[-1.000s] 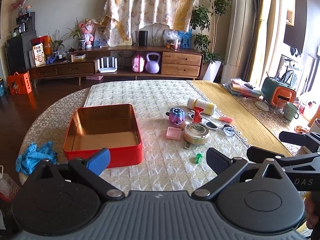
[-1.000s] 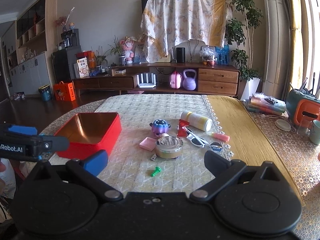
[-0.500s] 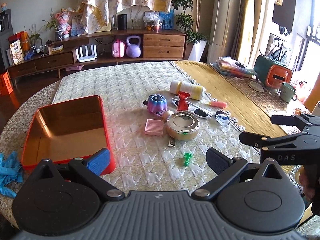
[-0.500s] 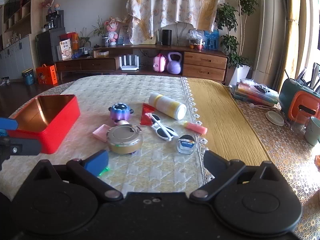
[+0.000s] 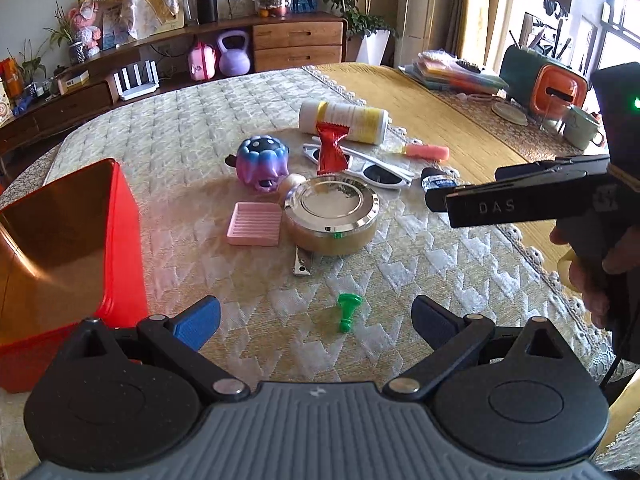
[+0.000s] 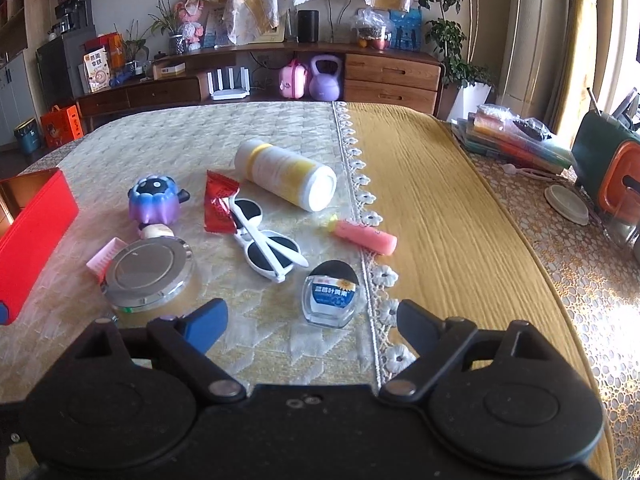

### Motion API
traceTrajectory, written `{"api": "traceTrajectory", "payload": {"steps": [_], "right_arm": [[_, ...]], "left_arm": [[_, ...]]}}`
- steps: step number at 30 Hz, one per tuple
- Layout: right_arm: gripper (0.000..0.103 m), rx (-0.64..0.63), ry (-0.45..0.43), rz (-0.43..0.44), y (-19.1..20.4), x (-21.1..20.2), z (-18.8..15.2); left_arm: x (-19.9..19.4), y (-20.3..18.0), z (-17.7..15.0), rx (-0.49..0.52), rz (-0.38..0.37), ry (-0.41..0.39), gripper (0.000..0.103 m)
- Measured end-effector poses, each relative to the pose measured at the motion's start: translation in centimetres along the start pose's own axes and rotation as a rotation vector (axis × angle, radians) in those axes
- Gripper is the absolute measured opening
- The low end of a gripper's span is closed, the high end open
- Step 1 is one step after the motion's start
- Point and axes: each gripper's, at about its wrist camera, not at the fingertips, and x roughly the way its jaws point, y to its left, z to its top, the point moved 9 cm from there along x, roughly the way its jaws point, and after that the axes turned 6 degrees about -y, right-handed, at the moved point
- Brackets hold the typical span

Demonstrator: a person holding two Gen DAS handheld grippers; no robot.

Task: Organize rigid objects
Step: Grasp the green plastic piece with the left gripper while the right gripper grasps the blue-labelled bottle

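The small glass jar (image 6: 330, 295) with the blue label lies just beyond the round metal tin (image 6: 149, 276), by the cloth's lace edge. The right gripper (image 6: 312, 320) hovers before it, jaws closing, nothing clasped. The left gripper (image 5: 316, 316) stands released over a green peg (image 5: 347, 312).

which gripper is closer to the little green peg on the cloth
Left. The green peg lies on the cloth just ahead of the open left gripper, between its fingertips' line. The right gripper, jaws closing on nothing, is off to the right over the small bottle.

Both tongs are black with blue pads (image 5: 198, 322); the right tongs (image 5: 516, 200) bear white "DAS" lettering.
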Motion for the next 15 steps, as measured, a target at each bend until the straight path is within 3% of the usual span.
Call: {"api": "traceTrajectory", "payload": {"steps": [6, 15], "right_arm": [[0.080, 0.034, 0.035, -0.005, -0.8, 2.3, 0.1], [0.064, 0.026, 0.063, -0.001, -0.8, 3.5, -0.3]], "left_arm": [[2.1, -0.5, -0.6, 0.028, 0.011, 0.024, 0.099], [3.7, -1.3, -1.0, 0.081, 0.013, 0.040, 0.069]]}}
